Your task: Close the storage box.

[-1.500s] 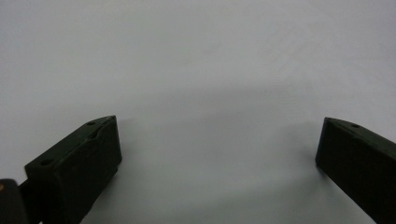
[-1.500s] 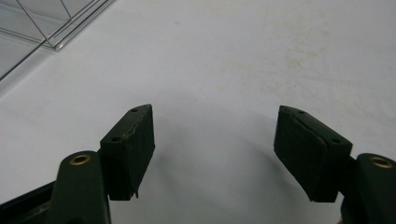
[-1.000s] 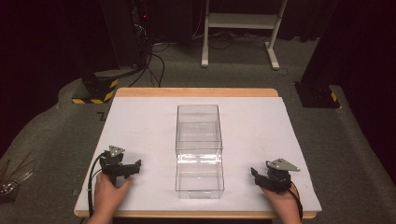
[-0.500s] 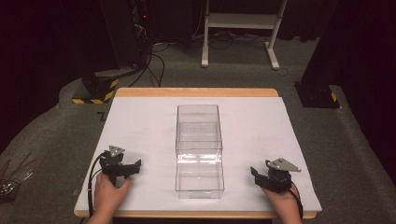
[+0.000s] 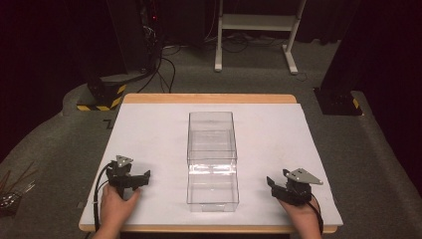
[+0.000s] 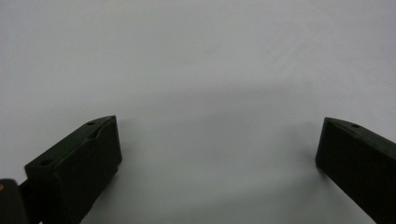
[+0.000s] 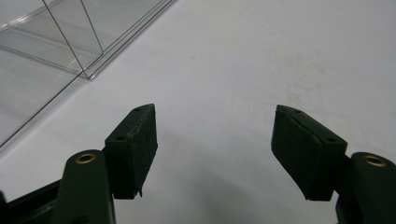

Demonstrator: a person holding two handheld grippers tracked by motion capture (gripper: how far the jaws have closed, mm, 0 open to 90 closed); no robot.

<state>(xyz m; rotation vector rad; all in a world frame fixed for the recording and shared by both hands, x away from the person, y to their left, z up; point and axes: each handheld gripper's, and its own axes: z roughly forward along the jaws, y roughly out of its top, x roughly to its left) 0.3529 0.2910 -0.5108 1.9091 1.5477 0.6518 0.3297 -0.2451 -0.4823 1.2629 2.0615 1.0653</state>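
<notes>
A clear plastic box (image 5: 211, 159) stands in the middle of the white table sheet (image 5: 149, 134), long side running away from me; its corner shows in the right gripper view as the clear box (image 7: 70, 42). My left gripper (image 5: 137, 178) rests on the sheet to the box's left, near the front edge, open with nothing between its jaws. In the left gripper view the left gripper (image 6: 217, 144) looks at bare white sheet. My right gripper (image 5: 273, 185) rests to the box's right, open and empty; the right gripper (image 7: 215, 128) has its jaws wide apart.
The wooden table edge (image 5: 209, 98) runs along the back. Beyond it on the grey carpet are cables (image 5: 164, 64), a white frame stand (image 5: 256, 30) and black posts with yellow-striped bases (image 5: 102, 94). Several thin sticks (image 5: 15, 184) lie on the floor at left.
</notes>
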